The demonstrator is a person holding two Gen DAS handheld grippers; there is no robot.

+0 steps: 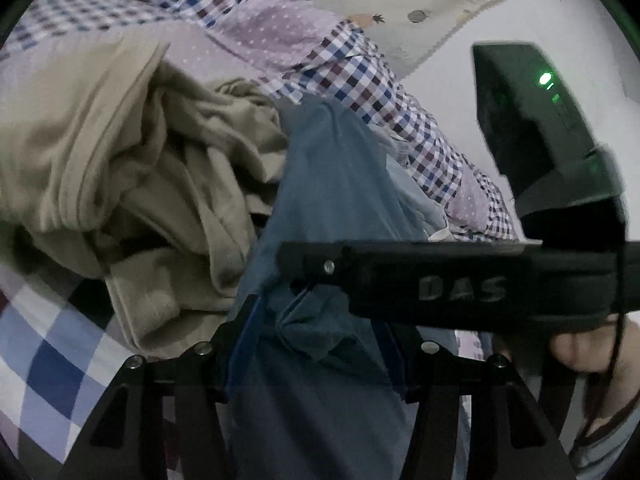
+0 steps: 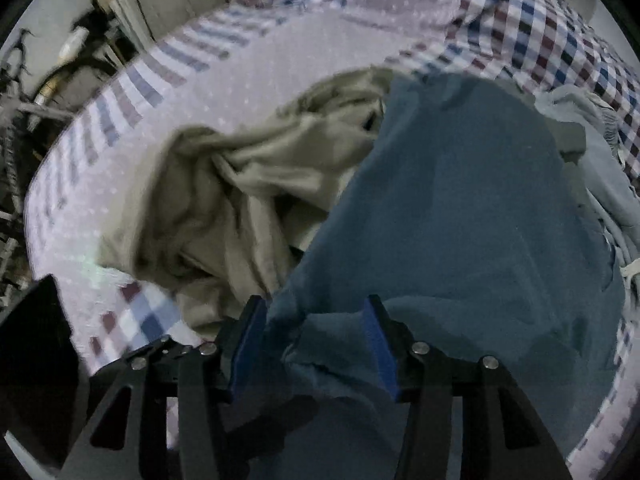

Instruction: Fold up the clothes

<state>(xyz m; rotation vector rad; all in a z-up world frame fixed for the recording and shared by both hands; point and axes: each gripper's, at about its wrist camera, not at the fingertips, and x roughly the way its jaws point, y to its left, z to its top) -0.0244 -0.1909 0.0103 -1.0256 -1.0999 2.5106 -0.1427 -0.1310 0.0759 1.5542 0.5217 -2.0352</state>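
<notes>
1. My left tongs (image 1: 316, 340) point forward and slightly down over the bed. Their jaws stand apart with a bunched fold of the blue garment (image 1: 332, 184) between them; whether the pads press on it I cannot tell, since the cloth hides the inner faces.
2. My right tongs (image 2: 314, 344) point steeply down at the same blue garment (image 2: 460, 208). Their blue pads (image 2: 376, 344) stand apart on either side of a raised ridge of the cloth, and I cannot tell if they pinch it.
3. In the left wrist view, the right tongs' black body (image 1: 460, 284) crosses the picture just above my left jaws, with my right hand (image 1: 588, 348) gripping it at the right edge.
4. The blue garment lies on the checked bedspread (image 1: 360, 76), overlapping a crumpled beige garment (image 1: 120, 168) at its left.
5. A paler blue cloth (image 2: 600, 168) peeks out at the right, partly covered.
6. The right wrist view is blurred; dark clutter (image 2: 24, 120) beyond the bed is hard to make out.
</notes>
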